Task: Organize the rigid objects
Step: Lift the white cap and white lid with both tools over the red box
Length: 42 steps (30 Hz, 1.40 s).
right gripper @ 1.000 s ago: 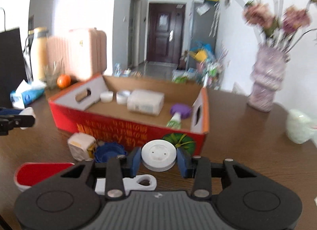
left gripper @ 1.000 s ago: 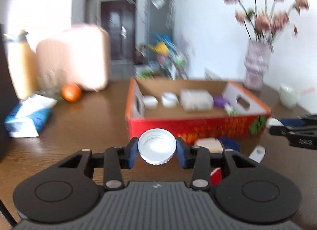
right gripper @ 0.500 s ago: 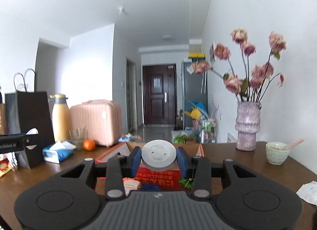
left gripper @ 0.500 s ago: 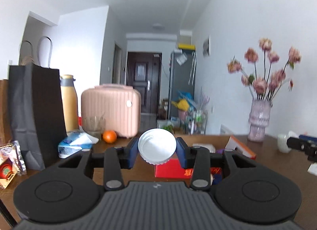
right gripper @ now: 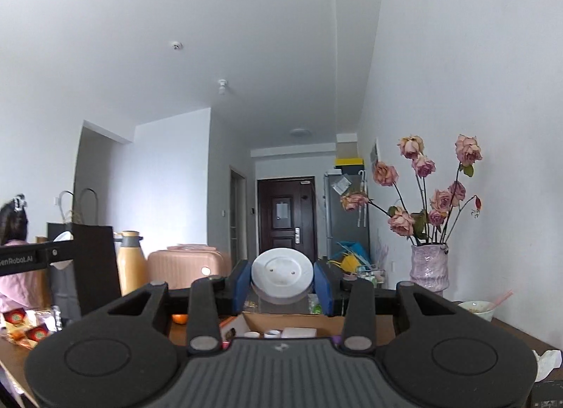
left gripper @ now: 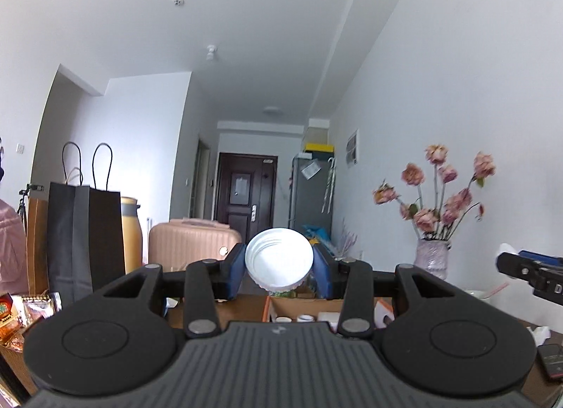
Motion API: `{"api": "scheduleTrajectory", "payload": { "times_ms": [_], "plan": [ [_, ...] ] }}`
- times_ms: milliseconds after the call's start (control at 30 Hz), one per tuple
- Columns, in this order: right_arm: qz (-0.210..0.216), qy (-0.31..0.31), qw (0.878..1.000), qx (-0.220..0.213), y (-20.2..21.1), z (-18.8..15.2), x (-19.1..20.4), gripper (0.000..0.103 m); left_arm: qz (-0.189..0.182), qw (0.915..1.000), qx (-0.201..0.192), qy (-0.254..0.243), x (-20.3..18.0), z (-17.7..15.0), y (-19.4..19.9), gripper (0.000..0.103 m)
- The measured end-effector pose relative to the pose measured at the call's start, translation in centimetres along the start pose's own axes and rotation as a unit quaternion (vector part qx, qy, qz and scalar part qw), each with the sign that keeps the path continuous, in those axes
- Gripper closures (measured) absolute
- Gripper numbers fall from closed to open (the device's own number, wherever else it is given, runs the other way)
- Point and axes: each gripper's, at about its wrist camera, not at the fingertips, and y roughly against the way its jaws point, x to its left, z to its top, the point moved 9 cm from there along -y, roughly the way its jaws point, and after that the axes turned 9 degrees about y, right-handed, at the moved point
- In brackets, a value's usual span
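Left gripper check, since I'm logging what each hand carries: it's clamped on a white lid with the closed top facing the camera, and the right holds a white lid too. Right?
Not quite. In the left wrist view the left gripper holds its lid with the open, threaded inside facing the camera. The right gripper does hold a white lid.

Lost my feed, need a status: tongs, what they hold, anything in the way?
Left tongs shut on white cap. Right tongs shut on white lid. Both above box; nothing in the way.

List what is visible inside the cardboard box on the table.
In the cardboard box, two small white round containers and a flat white box show in the right wrist view. The right gripper's body covers the rest of the floor.
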Motion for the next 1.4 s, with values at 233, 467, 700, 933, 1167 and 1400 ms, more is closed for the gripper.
{"api": "scheduleTrajectory", "payload": {
  "times_ms": [233, 467, 700, 933, 1167, 1400],
  "plan": [
    [0.002, 0.007, 1.000, -0.012, 1.9, 1.6, 0.8, 0.065, -0.002, 0.9999, -0.010, -0.001, 0.4, 1.2, 1.7, 0.062],
    [-0.001, 0.009, 0.999, -0.043, -1.2, 5.2, -0.7, 0.065, -0.004, 0.9994, -0.035, 0.007, 1.6, 4.6, -0.7, 0.062],
    [0.033, 0.030, 0.997, -0.058, -6.8, 10.9, -2.1, 0.065, -0.041, 0.9987, -0.030, 0.009, 1.5, 10.8, -7.2, 0.062],
    [0.074, 0.039, 0.997, 0.004, -14.7, 14.1, -4.9, 0.065, -0.082, 0.9963, 0.024, -0.008, -0.1, 14.2, -15.4, 0.062],
    [0.125, 0.029, 0.981, 0.147, -24.4, 12.4, -6.6, 0.065, -0.097, 0.9836, 0.148, -0.036, -1.4, 11.1, -25.6, 0.062],
    [0.152, 0.045, 0.942, 0.295, -34.9, 4.1, -6.8, 0.065, -0.097, 0.9446, 0.311, -0.041, -1.9, 1.9, -37.0, 0.062]
  ]
}}
